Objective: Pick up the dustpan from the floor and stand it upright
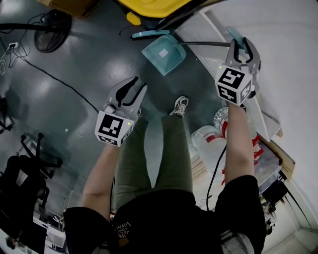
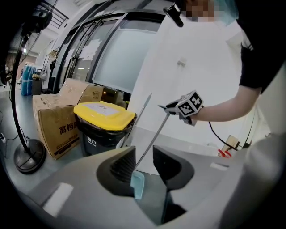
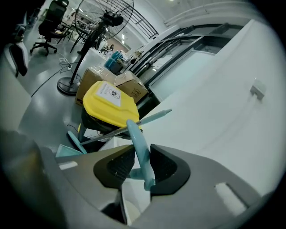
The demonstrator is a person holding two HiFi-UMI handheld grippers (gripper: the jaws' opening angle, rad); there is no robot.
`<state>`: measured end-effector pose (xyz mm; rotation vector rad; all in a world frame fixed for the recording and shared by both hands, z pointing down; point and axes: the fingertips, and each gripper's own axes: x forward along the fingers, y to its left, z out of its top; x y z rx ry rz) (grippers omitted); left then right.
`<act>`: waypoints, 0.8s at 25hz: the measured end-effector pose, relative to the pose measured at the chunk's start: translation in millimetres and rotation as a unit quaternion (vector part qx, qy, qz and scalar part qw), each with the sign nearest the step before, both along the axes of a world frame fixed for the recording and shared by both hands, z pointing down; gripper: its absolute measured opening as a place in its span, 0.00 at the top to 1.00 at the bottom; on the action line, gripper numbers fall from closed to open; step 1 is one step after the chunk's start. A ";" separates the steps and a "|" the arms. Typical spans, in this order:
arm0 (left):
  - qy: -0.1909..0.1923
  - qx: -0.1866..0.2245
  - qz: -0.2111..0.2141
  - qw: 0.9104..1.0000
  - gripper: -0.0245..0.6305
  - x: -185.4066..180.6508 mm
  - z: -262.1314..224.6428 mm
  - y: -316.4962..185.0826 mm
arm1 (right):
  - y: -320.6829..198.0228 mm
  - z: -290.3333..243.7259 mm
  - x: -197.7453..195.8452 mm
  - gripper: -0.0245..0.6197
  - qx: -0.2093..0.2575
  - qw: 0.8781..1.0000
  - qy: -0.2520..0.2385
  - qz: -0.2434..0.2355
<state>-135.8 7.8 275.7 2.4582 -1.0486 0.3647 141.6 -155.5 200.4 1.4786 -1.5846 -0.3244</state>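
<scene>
Dustpan (image 1: 164, 53): a pale teal scoop on a long, thin grey shaft (image 1: 203, 43) that ends in a teal loop grip (image 3: 139, 147). The scoop end is down at the floor just in front of the yellow-lidded bin (image 1: 149, 6). The shaft slants up and away from the bin.

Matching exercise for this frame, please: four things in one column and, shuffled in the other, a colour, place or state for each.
1. bin lid
2. dustpan handle
3. left gripper
4. cardboard box

A. brown
B. open, with nothing in it
C. yellow
D. between the jaws of the right gripper

Pairs: 1-C, 2-D, 3-B, 4-A
</scene>
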 end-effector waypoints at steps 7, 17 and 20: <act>0.004 0.000 0.008 1.000 0.74 -0.4 -2.8 0.8 | 16.5 -5.8 -9.6 0.80 0.021 1.000 0.000 -0.010; 0.005 0.002 0.013 1.000 0.74 3.0 -6.4 3.1 | 48.7 -3.6 -40.9 0.80 0.025 0.998 -0.039 -0.046; 0.005 0.003 0.012 1.000 0.74 2.4 -9.0 4.2 | 60.3 -1.3 -49.6 0.80 0.024 0.996 -0.040 -0.071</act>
